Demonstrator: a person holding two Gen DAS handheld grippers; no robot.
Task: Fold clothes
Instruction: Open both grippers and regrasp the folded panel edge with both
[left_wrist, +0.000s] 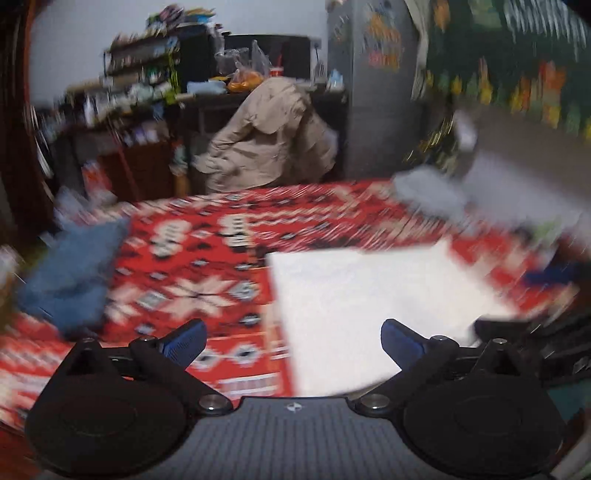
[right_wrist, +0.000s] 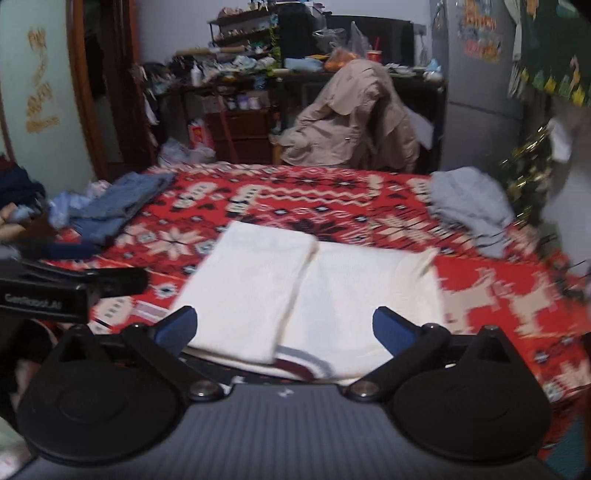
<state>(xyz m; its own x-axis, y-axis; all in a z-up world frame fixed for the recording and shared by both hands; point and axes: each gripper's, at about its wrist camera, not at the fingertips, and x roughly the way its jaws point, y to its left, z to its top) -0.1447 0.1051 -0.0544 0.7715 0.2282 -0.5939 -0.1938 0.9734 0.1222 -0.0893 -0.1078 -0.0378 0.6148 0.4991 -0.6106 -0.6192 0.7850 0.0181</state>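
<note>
Right wrist: folded white garment (right_wrist: 310, 295) on red blanket (right_wrist: 498, 295)

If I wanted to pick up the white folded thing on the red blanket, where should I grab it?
Probably by the near striped edge of the white garment, coming in low from the front. It lies flat on the red blanket, folded with one flap lapped over the left half, so the near edge is thickest and closest. The right gripper hangs open just above that edge.
</note>
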